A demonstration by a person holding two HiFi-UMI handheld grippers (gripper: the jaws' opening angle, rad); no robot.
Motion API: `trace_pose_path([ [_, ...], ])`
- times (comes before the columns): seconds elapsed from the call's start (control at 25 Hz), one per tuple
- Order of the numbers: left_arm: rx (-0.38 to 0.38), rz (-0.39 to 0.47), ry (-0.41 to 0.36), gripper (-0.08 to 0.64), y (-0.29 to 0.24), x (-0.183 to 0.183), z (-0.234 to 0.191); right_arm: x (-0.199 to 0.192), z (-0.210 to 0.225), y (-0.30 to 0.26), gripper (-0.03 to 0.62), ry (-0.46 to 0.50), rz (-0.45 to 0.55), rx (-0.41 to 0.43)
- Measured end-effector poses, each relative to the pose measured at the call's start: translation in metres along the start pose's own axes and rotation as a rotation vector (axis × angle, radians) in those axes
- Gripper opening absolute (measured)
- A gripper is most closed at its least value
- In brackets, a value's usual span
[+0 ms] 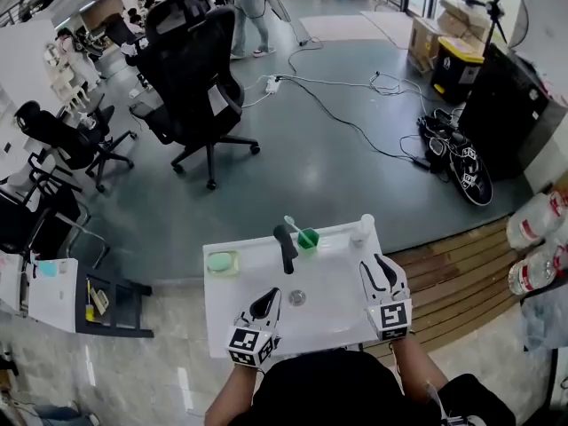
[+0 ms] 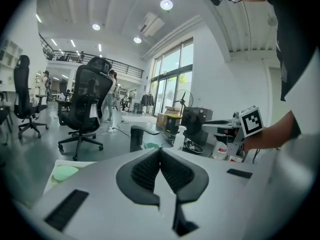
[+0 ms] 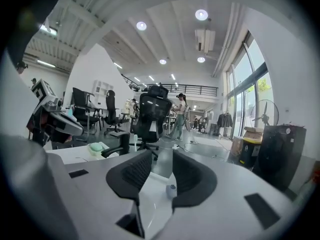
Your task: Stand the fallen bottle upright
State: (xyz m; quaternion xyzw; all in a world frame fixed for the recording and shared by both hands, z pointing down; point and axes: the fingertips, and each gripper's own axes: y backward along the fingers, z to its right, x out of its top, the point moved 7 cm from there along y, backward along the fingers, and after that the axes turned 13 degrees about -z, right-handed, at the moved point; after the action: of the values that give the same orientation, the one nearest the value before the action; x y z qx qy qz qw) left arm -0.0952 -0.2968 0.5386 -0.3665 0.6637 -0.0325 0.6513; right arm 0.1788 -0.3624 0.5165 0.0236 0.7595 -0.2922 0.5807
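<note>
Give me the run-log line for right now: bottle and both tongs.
bottle: upright, far right corner of sink | left tongs: shut, empty | right tongs: open, empty, clear of bottle | task: appears done

sink (image 1: 330, 307): white, smooth, glossy. faucet (image 1: 286, 247): black, matt. drain (image 1: 297, 297): shiny metal. cup (image 1: 308, 238): green see-through plastic. bottle (image 1: 363, 230): white smooth plastic. soap (image 1: 222, 262): pale green, dull. left gripper (image 1: 265, 302) and right gripper (image 1: 376, 263): grey matt plastic shells; pads (image 2: 144, 170) black, ribbed, rubbery. planks (image 1: 461, 273) beside sink: bare wood, visible grain. floor (image 1: 337, 176): grey, smooth, slight sheen. chair (image 1: 191, 69): black mesh back, plastic frame. jugs (image 1: 537, 220): clear plastic. box (image 1: 426, 38): brown cardboard.
</note>
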Motion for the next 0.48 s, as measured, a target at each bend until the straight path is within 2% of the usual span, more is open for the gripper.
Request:
trace_pose_path([
  [0.36,0.018,0.009,0.008,0.017,0.002,0.001,-0.008,0.013,-0.001,0.005,0.015,0.013,0.104,-0.036],
  [0.48,0.026,0.020,0.003,0.017,0.005,0.003,-0.005,0.018,-0.004,0.006,0.014,-0.002,0.108,-0.020],
])
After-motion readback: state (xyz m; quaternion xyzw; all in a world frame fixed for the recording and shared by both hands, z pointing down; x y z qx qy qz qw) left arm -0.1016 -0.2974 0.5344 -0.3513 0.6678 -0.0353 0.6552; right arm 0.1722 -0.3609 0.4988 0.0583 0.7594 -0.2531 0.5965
